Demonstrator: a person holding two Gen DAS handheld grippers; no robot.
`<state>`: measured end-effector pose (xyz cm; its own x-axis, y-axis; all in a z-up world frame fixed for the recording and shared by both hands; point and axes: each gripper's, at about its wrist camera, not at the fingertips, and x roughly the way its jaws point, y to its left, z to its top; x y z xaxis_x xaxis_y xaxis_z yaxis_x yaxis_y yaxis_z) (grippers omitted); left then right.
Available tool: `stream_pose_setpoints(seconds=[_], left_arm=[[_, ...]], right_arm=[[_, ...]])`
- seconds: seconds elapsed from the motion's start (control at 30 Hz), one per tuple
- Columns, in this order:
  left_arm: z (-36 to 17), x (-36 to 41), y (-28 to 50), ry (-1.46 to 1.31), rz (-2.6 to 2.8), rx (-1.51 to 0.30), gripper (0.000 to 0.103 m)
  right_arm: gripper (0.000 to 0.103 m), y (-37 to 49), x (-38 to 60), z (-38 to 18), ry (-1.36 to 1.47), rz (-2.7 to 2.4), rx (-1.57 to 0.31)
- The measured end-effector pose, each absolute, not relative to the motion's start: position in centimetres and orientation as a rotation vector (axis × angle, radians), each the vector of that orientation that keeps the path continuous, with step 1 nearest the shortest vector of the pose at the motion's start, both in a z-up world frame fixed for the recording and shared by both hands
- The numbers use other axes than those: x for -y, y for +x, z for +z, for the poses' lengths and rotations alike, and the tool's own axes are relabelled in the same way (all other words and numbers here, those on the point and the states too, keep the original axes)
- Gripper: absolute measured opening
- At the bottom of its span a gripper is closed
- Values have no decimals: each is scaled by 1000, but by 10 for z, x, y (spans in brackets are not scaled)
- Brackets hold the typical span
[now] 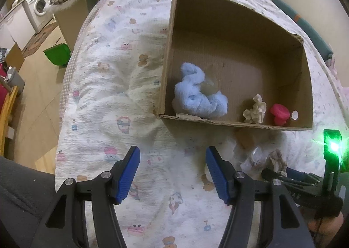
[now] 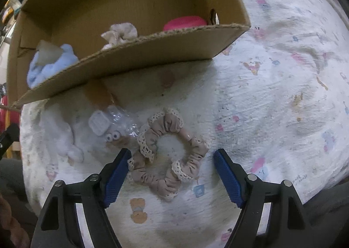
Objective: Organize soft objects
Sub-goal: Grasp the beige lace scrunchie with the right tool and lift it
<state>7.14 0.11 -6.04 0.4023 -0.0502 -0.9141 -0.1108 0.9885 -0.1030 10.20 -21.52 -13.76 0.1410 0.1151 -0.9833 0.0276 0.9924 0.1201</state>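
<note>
A cardboard box (image 1: 168,56) lies on the printed quilt; it also shows in the right wrist view (image 2: 152,51). Inside are a light blue fluffy cloth (image 1: 198,95), a cream scrunchie (image 1: 255,109) and a pink soft object (image 1: 279,114). My left gripper (image 1: 173,155) is open and empty over the quilt in front of the box. My right gripper (image 2: 172,158) is open, its fingers on either side of a beige lace-edged scrunchie (image 2: 168,156) lying on the quilt. A white plush toy with googly eyes in clear wrap (image 2: 109,130) lies just left of it.
The quilt (image 1: 113,86) covers a rounded bed. To the left are wooden floor, a green bin (image 1: 57,54) and a washing machine (image 1: 38,6). The right gripper's body with a green light (image 1: 331,145) shows at the left wrist view's right edge.
</note>
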Motion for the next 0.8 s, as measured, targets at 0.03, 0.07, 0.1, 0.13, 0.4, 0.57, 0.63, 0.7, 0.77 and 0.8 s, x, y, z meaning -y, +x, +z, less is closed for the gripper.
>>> stream_pose_setpoints(seconds=[0.03,0.07,0.1,0.13,0.4,0.57,0.63,0.7,0.77,0.8], left_arm=[[-62,-2,72,-167,38,-1164,60],[-63,-3,73,-173,38,-1166,60],[-63,-3,74,-181,38,-1170,60],[-64,-3,74,-186,38,-1172,59],[-71,-4,76,-197,24,-1190,59],[-77,-1,76,-232,-14,-1212,59],[-80,7,75,-229,-54,-1222,59],[-88,21,75,-205,-108,-1252,59],[-95,32,75,-185,-138,-1275,59],[-100,38,77,-173,-149,-1284,59]], right_arm=[[66,102,214,-139,95,51,-1431],[61,102,214,-140,79,42,-1431],[53,102,214,-140,78,39,-1428],[42,102,216,-139,81,35,-1424],[14,96,236,-114,241,43,-1328],[14,87,231,-82,320,185,-1199],[14,83,227,-82,338,211,-1206],[14,80,227,-85,343,215,-1221],[14,82,229,-84,341,213,-1227],[14,82,229,-83,340,211,-1224]])
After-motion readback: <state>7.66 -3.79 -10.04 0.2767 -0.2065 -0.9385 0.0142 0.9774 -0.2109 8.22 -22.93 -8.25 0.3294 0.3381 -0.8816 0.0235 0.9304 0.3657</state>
